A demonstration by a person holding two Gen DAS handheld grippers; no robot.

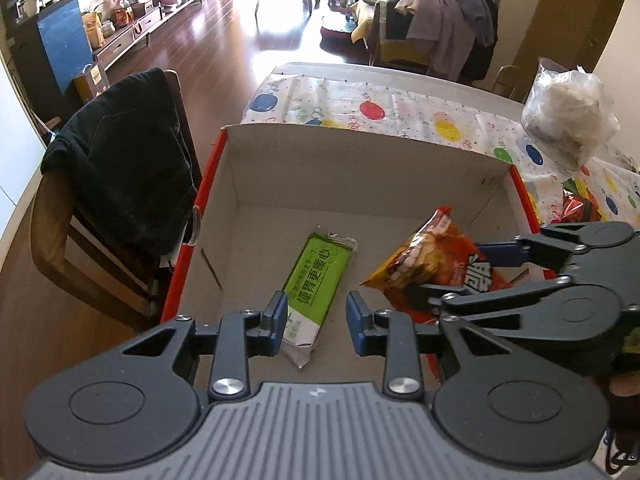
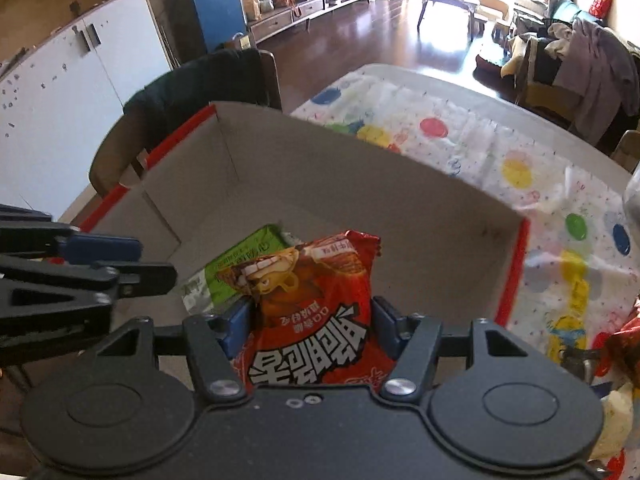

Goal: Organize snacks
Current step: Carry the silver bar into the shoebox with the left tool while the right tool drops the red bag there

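Observation:
An open cardboard box (image 1: 360, 168) with red outer edges stands on the table. A green snack packet (image 1: 316, 276) lies flat on its floor. My left gripper (image 1: 316, 312) hovers over the packet's near end, open, its blue pads clear of the wrapper. My right gripper (image 2: 312, 316) is shut on a red snack bag (image 2: 316, 300), holding it over the box (image 2: 360, 184) just right of the green packet (image 2: 240, 264). In the left wrist view the right gripper (image 1: 452, 280) and the red bag (image 1: 432, 256) come in over the box's right side. The left gripper (image 2: 156, 262) shows at the left edge of the right wrist view.
A tablecloth with coloured dots (image 1: 400, 112) covers the table beyond the box. A clear plastic bag (image 1: 568, 112) sits at the far right, and more red wrappers (image 2: 620, 344) lie right of the box. A chair draped with a black garment (image 1: 132, 168) stands against the table's left side.

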